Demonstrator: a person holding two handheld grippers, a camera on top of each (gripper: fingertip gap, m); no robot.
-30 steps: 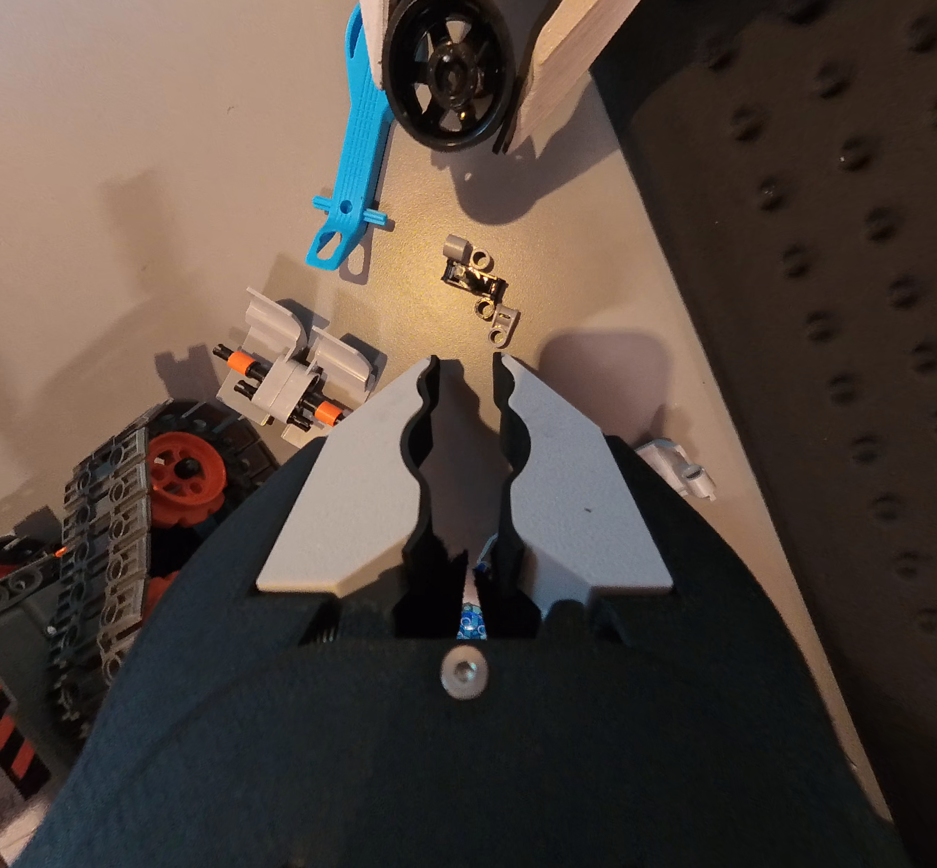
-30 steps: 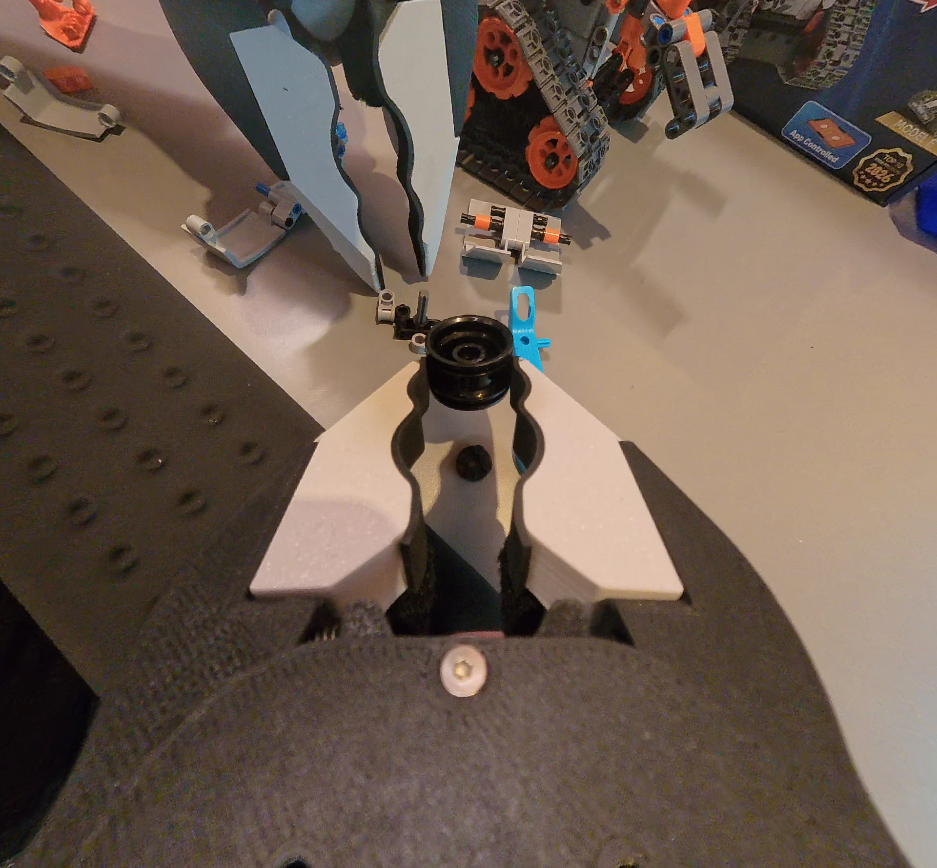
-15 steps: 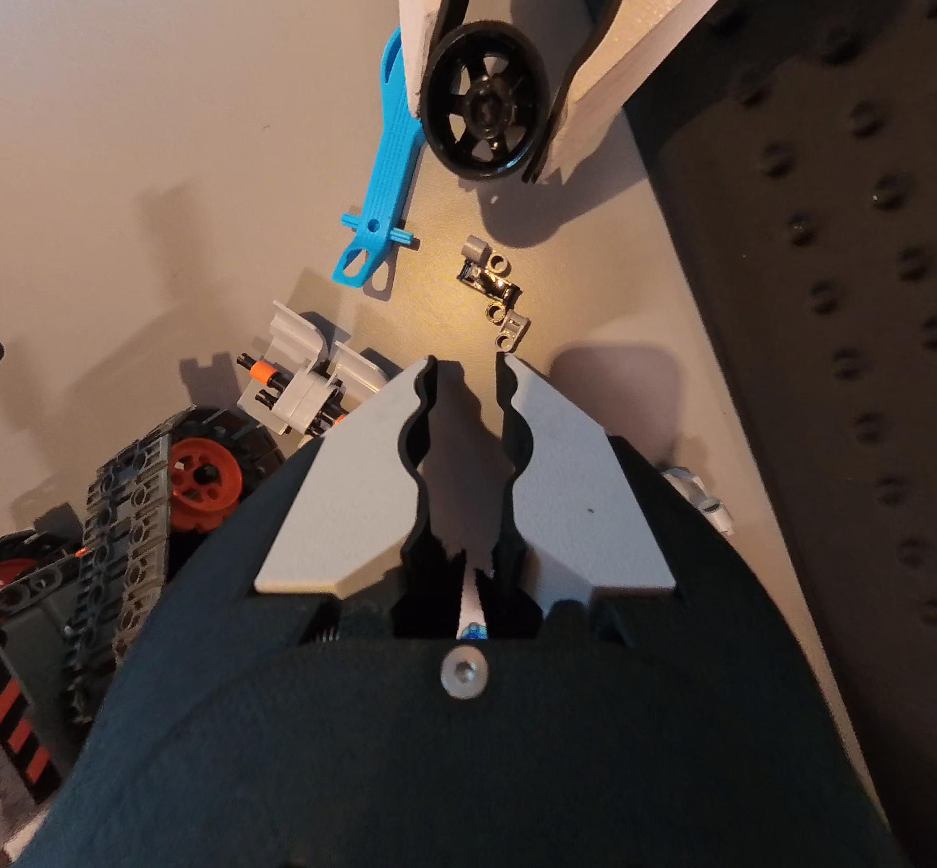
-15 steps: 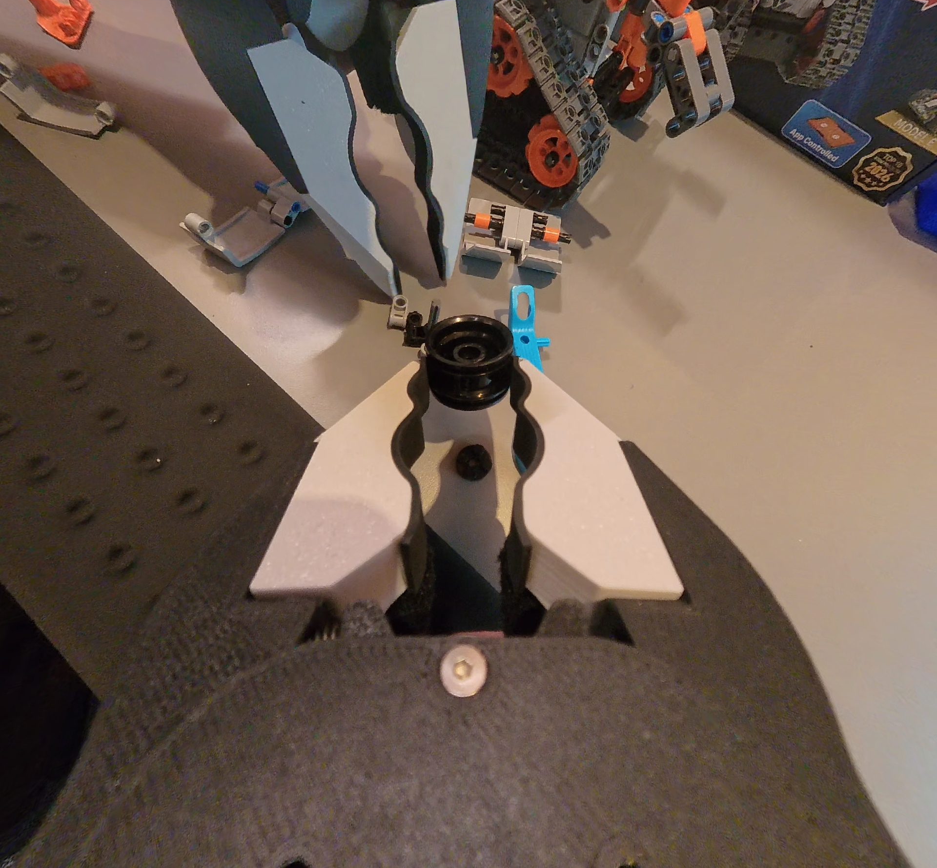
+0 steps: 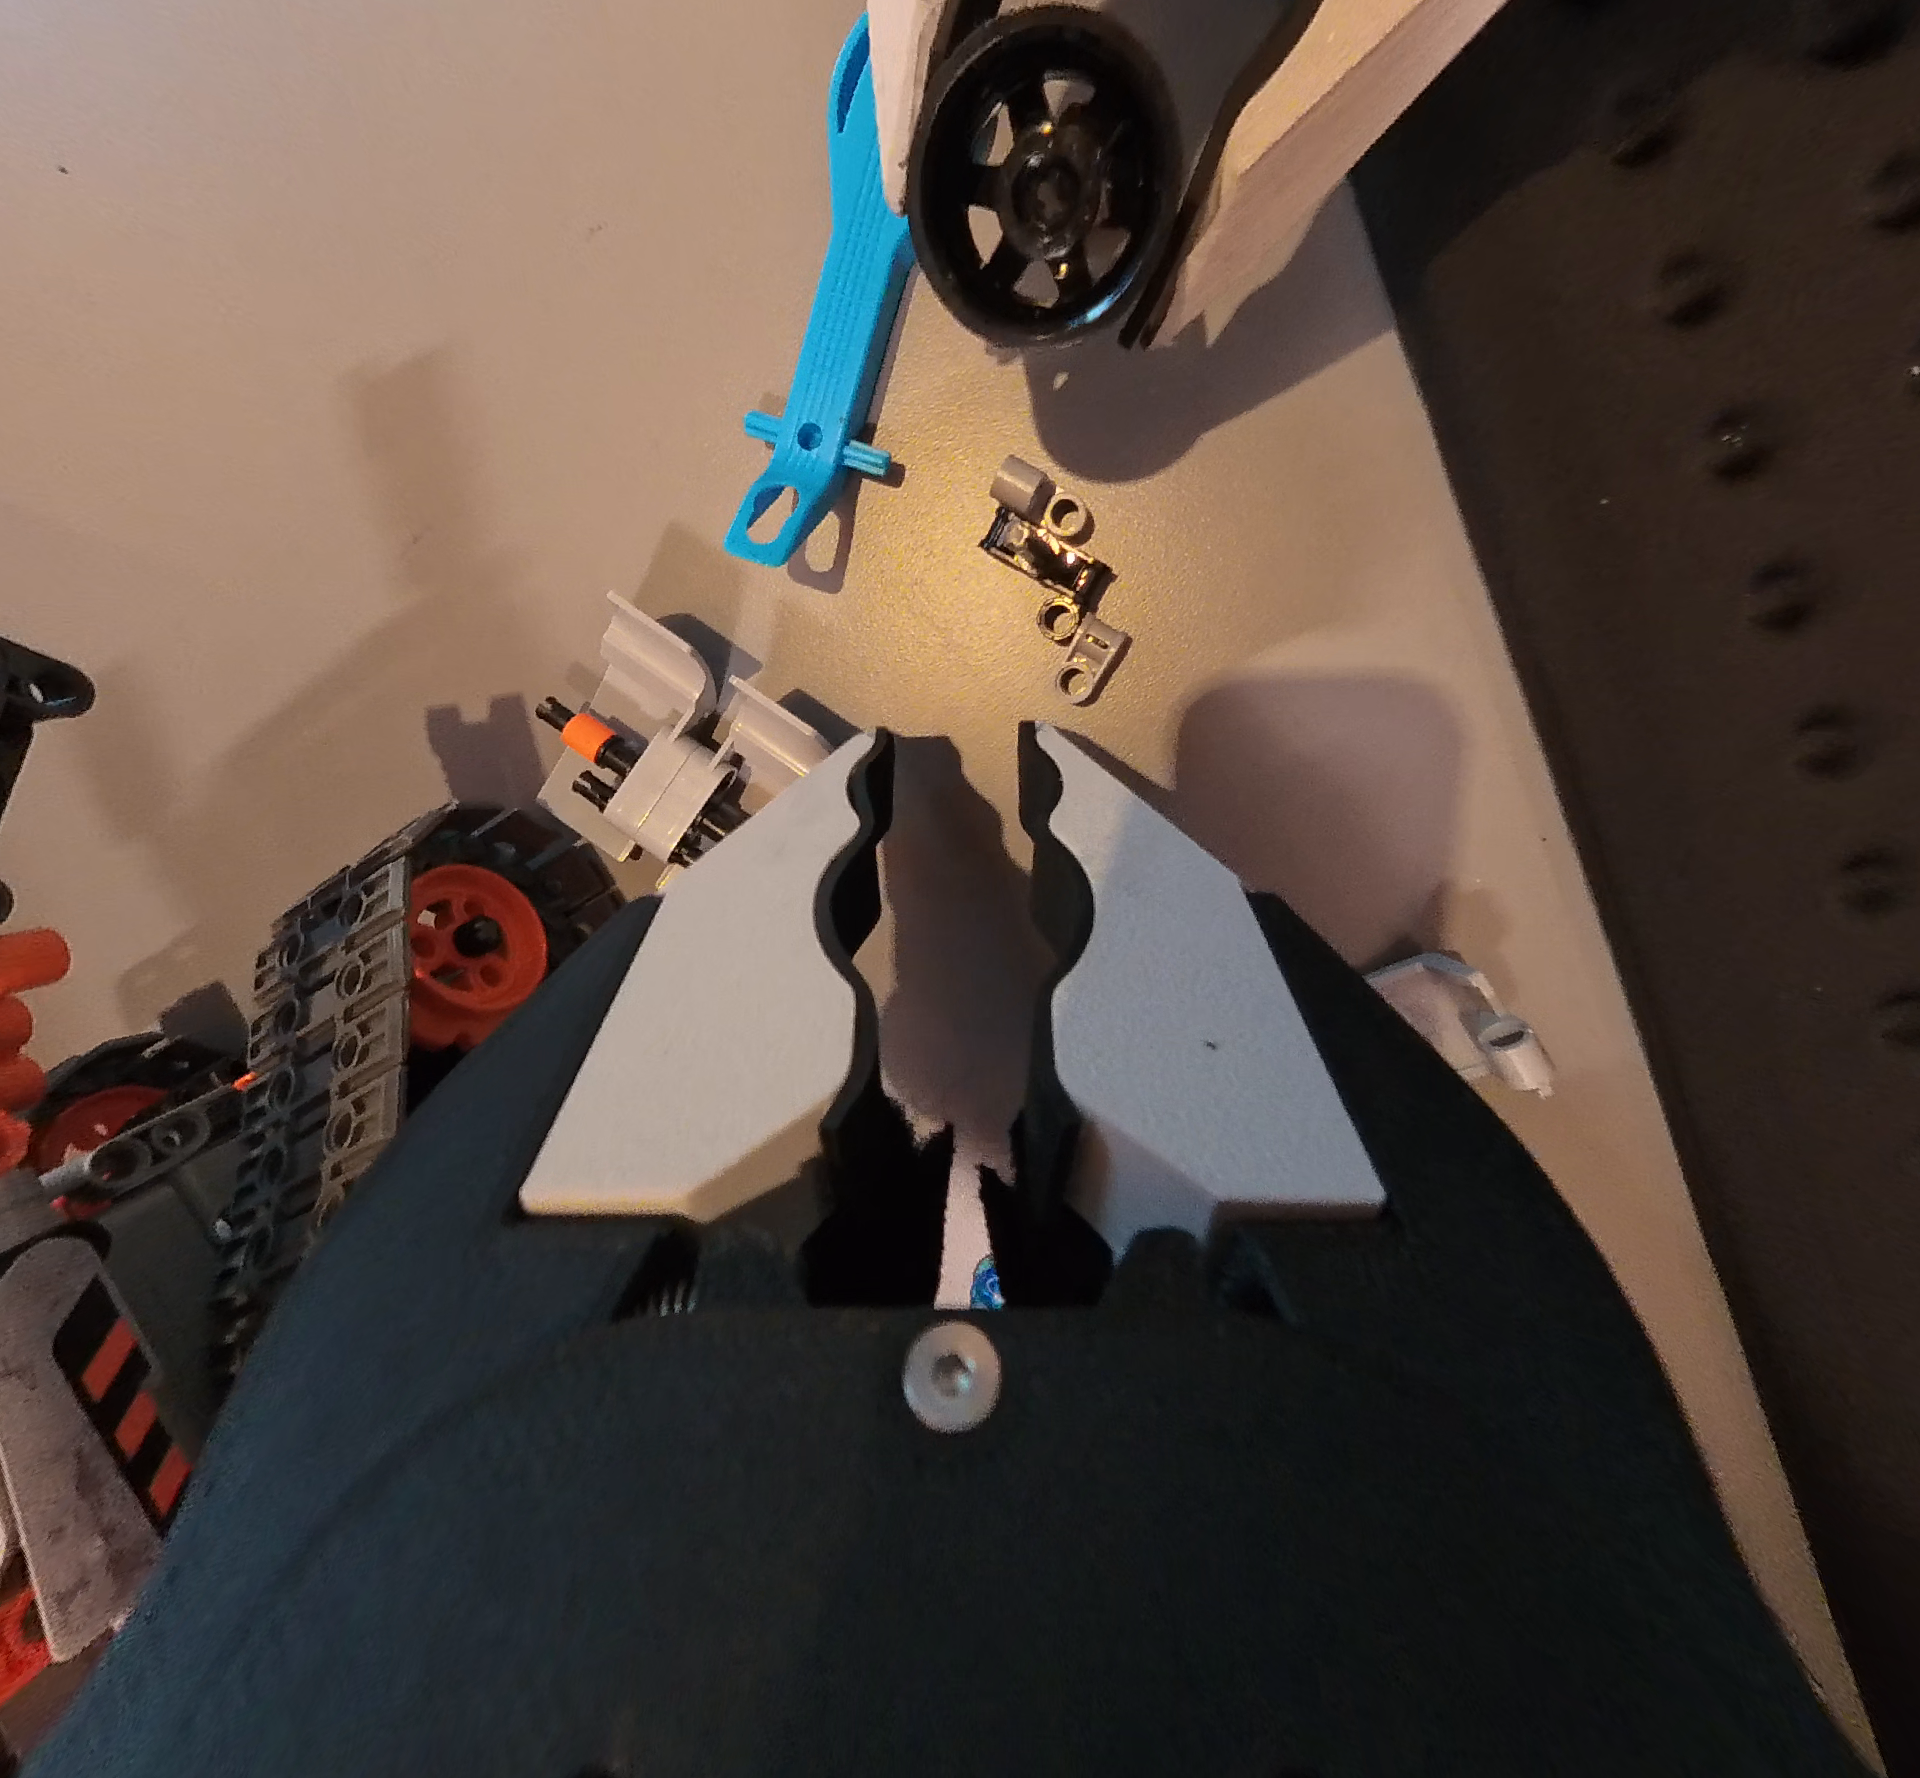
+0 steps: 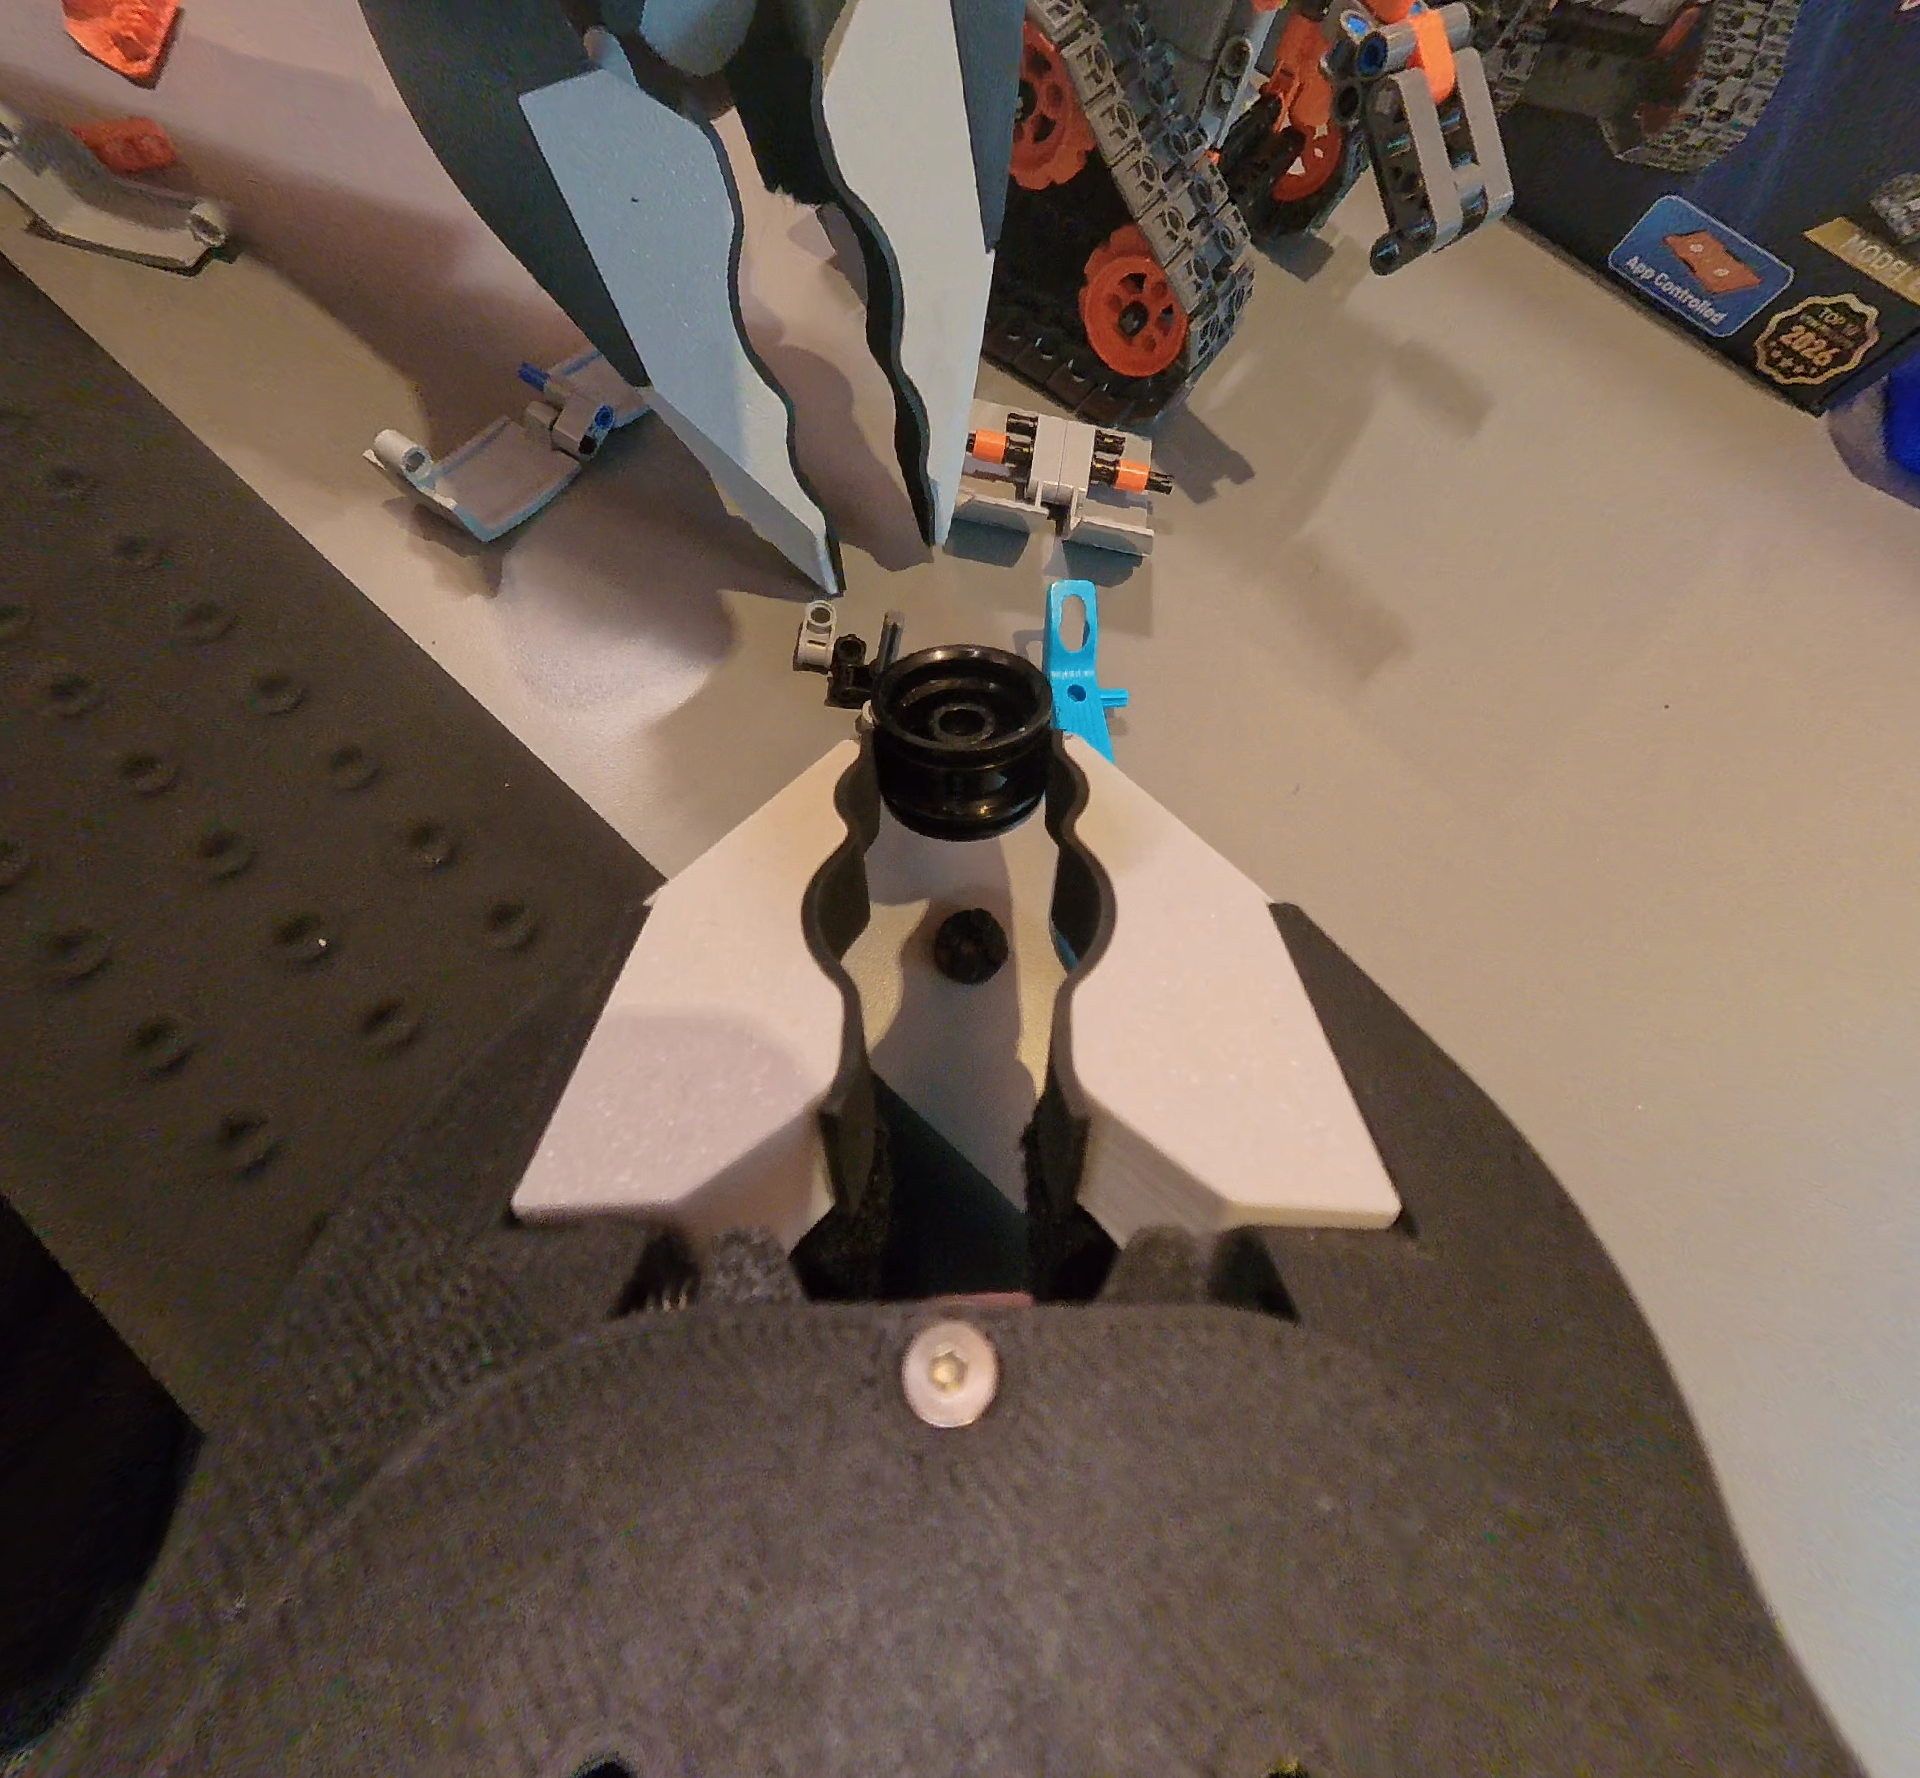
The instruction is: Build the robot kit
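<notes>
The right gripper (image 6: 958,772) clamps a black wheel (image 6: 958,741) between its fingertips. Just past the wheel lie a small grey-black connector (image 6: 836,650) to its left and a blue tool (image 6: 1075,663) to its right. Ahead, the left gripper (image 6: 888,554) hangs empty, jaws apart, tips above the connector.

You're working over a plain grey tabletop (image 6: 1455,793), matte, lit warm with soft shadows. Left of your right claw there's a dark foam mat (image 6: 208,845) with rows of dimples, its edge running diagonally. Far right ahead sits a dark blue box (image 6: 1766,274) against the table's back.
</notes>
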